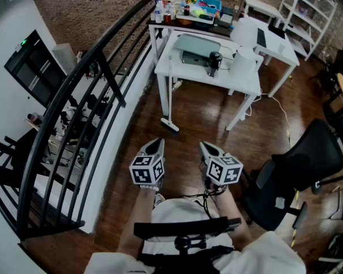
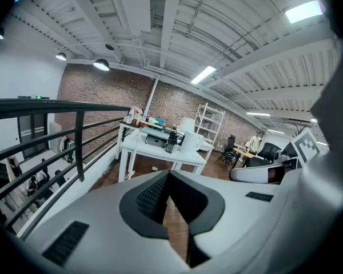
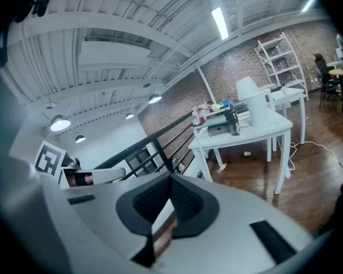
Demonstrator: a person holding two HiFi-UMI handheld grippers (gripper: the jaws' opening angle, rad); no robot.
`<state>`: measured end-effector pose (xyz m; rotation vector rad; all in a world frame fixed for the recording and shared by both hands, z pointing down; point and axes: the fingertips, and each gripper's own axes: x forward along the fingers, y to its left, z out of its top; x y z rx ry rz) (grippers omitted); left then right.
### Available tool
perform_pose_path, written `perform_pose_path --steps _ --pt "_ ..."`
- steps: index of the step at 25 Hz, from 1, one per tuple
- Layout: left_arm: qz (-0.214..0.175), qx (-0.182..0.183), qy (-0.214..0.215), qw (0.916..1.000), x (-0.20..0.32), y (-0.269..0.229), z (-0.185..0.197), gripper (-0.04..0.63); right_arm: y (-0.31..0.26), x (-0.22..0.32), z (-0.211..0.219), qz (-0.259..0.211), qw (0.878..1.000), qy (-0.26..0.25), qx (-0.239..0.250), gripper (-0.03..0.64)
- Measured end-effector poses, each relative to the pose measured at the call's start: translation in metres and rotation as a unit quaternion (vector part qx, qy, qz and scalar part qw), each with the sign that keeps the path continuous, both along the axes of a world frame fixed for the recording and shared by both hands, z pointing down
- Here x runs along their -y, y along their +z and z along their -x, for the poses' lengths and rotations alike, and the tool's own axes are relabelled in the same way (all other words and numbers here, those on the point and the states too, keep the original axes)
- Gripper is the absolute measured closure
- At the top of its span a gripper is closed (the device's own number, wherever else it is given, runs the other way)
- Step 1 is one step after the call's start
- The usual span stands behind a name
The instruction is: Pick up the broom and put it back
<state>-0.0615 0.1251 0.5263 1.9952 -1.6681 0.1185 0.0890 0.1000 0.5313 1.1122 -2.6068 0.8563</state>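
The broom (image 1: pixel 170 124) shows as a pale flat head on the wooden floor by the white table's front-left leg; I cannot separate its handle from that leg. In the right gripper view the broom (image 3: pixel 221 167) is a small pale shape at the same leg. My left gripper (image 1: pixel 158 142) and right gripper (image 1: pixel 204 145) are held side by side in front of me, a good way short of the table, both pointing toward it. The left gripper (image 2: pixel 168 173) is shut with nothing between its tips. The right gripper (image 3: pixel 171 177) is likewise shut and empty.
The white table (image 1: pixel 240 80) carries a grey machine, a dark cup and a white lamp-like object. A black railing (image 1: pixel 74 96) runs along the left. A black office chair (image 1: pixel 308 158) stands at the right, with a white cable (image 1: pixel 281 111) on the floor beyond it.
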Motion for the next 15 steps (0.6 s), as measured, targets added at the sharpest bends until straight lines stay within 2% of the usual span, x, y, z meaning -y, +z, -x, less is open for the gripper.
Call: perform_pose_path --steps 11,15 --pt "0.001 0.001 -0.001 1.0 0.001 0.002 -0.003 0.595 0.003 0.0 -0.006 0.003 1.0 0.001 -0.001 0.601" --pt "0.0 0.003 -0.015 0.9999 0.002 0.003 -0.002 0.595 0.008 -0.001 -0.019 0.007 1.0 0.003 0.001 0.601"
